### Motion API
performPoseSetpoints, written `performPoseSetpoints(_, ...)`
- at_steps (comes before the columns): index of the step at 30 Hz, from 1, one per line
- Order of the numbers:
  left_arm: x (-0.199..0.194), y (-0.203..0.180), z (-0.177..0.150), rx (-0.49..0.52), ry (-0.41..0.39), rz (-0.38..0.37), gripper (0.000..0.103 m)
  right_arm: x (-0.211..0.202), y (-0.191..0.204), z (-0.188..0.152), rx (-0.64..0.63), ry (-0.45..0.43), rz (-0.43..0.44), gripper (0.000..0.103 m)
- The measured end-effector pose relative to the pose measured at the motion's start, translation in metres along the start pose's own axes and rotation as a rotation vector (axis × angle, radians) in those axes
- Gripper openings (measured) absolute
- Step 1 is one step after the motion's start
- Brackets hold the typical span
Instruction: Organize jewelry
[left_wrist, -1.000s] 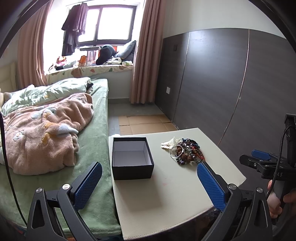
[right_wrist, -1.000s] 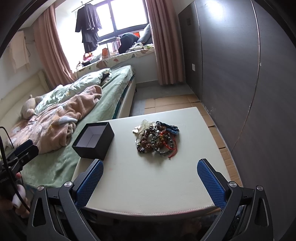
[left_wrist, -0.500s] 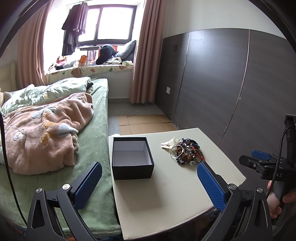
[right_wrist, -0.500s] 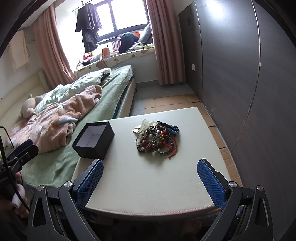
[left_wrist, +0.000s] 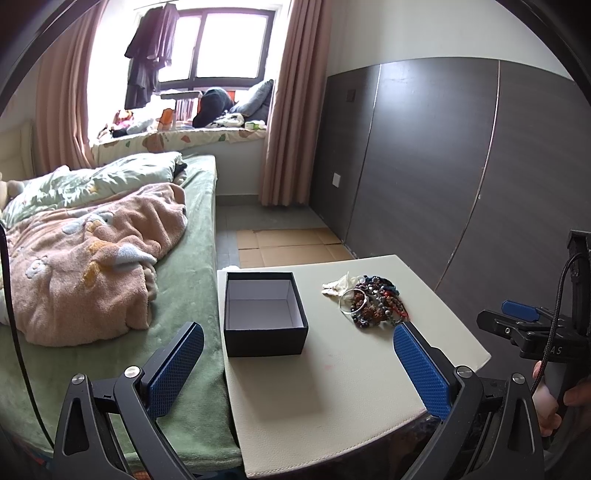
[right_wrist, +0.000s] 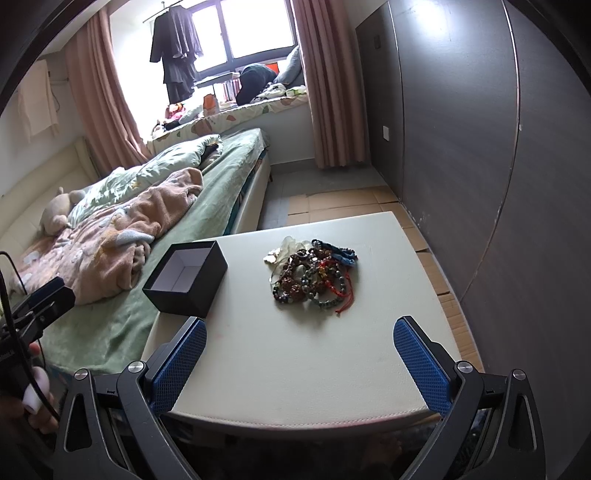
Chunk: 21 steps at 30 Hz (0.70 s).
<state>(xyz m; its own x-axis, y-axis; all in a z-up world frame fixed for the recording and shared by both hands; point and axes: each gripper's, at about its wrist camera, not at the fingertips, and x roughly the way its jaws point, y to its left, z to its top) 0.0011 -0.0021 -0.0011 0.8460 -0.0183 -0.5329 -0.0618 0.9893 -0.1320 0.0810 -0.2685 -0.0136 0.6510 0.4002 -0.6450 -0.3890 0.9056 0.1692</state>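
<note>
A pile of beaded bracelets and a silver bangle (left_wrist: 371, 301) lies on the cream table (left_wrist: 332, 387), with a pale crumpled piece at its far edge. It also shows in the right wrist view (right_wrist: 314, 273). An open, empty black box (left_wrist: 264, 314) with a white inside stands to the pile's left, near the bed side (right_wrist: 186, 277). My left gripper (left_wrist: 299, 365) is open and empty, held back over the table's near edge. My right gripper (right_wrist: 301, 363) is open and empty, also at the near edge, well short of the pile.
A bed (left_wrist: 184, 295) with a green sheet and a pink blanket (left_wrist: 85, 266) runs along the table's left side. A dark panelled wall (right_wrist: 480, 147) stands close on the right. Cardboard sheets (left_wrist: 288, 247) cover the floor beyond the table.
</note>
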Motion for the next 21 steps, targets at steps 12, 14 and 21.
performPoseSetpoints(12,0.001,0.001,-0.001,-0.015,-0.001,-0.004,0.102,0.004,-0.003,-0.001,0.013,0.001,-0.007,0.102)
performPoseSetpoints(14,0.002,0.001,0.001,-0.025,-0.006,-0.010,0.102,0.007,-0.006,-0.002,0.028,0.000,-0.005,0.102)
performPoseSetpoints(21,0.017,0.000,0.006,-0.056,-0.003,-0.029,0.102,0.020,-0.022,-0.003,0.102,0.018,-0.024,0.102)
